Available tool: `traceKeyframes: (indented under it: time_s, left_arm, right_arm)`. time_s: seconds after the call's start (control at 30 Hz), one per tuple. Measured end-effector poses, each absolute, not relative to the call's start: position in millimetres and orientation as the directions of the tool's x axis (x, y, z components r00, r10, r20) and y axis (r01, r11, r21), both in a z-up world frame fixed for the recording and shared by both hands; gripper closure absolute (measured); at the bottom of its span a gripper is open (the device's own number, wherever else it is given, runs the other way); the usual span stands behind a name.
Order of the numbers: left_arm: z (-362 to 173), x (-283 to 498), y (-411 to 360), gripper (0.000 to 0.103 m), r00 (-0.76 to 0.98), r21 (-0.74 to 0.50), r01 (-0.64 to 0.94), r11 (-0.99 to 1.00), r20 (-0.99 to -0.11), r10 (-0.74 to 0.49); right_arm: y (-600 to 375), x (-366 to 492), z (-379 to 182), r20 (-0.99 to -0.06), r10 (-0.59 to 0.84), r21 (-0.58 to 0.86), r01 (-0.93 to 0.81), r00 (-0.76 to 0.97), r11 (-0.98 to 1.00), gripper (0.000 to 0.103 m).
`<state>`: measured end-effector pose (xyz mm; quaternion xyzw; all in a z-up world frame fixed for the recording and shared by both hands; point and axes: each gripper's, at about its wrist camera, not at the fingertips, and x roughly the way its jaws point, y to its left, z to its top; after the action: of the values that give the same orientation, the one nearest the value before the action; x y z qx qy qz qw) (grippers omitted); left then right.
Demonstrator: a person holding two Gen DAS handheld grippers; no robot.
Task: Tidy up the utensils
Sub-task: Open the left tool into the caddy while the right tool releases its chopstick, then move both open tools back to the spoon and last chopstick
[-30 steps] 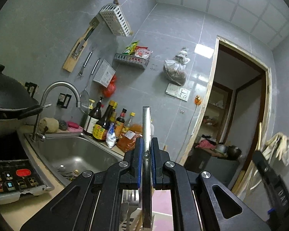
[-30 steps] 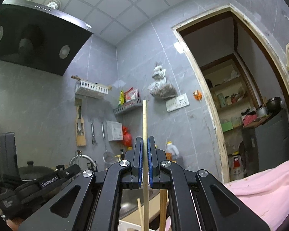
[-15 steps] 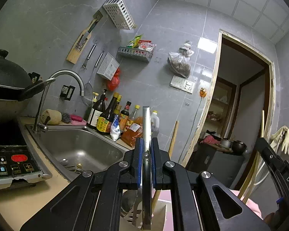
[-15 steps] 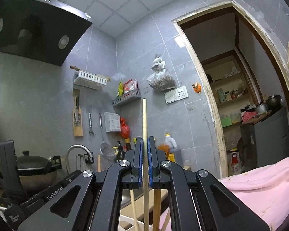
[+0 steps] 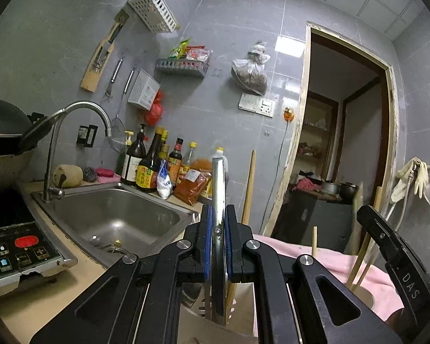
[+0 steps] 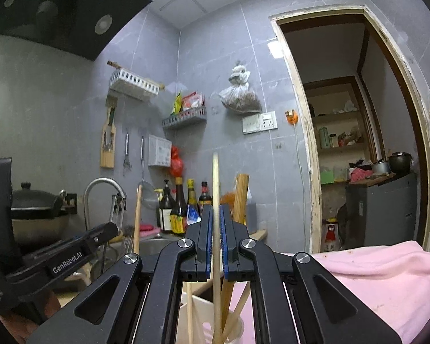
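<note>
1. One white utensil holder (image 6: 197, 309) stands below both my hand-held grippers, its base cut off.
2. My left hand-held gripper (image 5: 218, 243) is clenched on one flat metal utensil handle (image 5: 218, 189), upright; its lower end is hidden in the holder.
3. My right hand-held gripper (image 6: 214, 243) has its pads slightly parted around one wooden chopstick (image 6: 215, 183); grip uncertain.

Right gripper (image 6: 214, 246) jaws slightly parted around upright chopstick (image 6: 215, 200) above white holder (image 6: 195, 309).
</note>
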<state>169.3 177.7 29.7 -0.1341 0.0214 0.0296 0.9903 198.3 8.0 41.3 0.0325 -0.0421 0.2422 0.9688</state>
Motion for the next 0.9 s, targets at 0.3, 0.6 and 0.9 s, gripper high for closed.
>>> traceKeyframes:
  time_s: [0.3,0.6,0.9]
  left_arm:
    - [30,166,177,0.096,0.999,-0.263,-0.012,0.965,-0.054,-0.003]
    - [45,156,168,0.092,1.000,-0.255,0.016,0.967,-0.020,-0.022]
    - [65,135,150,0.057,0.997,-0.234,0.081,0.969,0.034,-0.075]
  right_arm:
    - [8,195,38,0.092,0.474,0.046,-0.479,0.876,0.876,0.090]
    - [-5,184,47,0.128,0.465,0.084,-0.477,0.876,0.875,0.072]
    - [-44,153,68,0.193,0.447,0.104,-0.472,0.873,0.876,0.029]
